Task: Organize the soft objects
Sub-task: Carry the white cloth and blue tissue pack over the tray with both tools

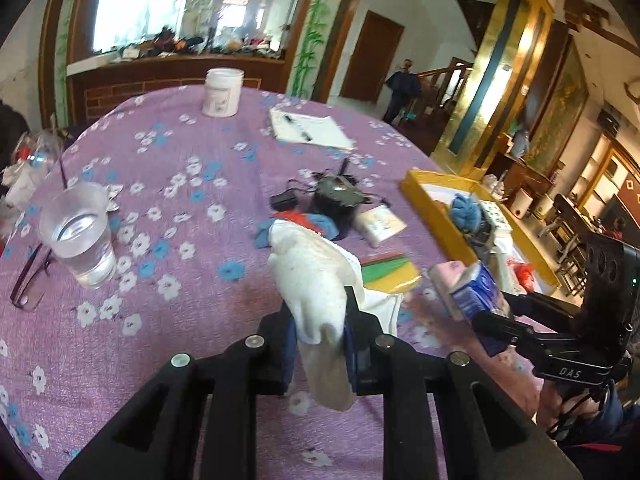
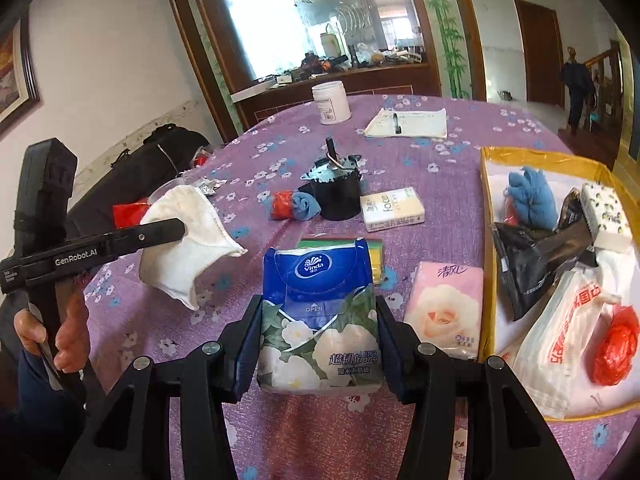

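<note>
Left gripper (image 1: 320, 332) pinches a limp white cloth (image 1: 316, 276); right gripper (image 2: 318, 332) clamps a Vinda tissue pack (image 2: 320, 320). The dangling cloth could snag table clutter.

Daylight is pouring in through the large window (image 1: 192, 4) at the back, blowing it out to near white in both views. The tablecloth (image 1: 180, 184) is sitting evenly lit, with soft shadows only. Fisheye bending is curving the walls, and black corners are framing each picture. Motion blur is smearing the left wrist view, while the right wrist view is staying sharper.
</note>
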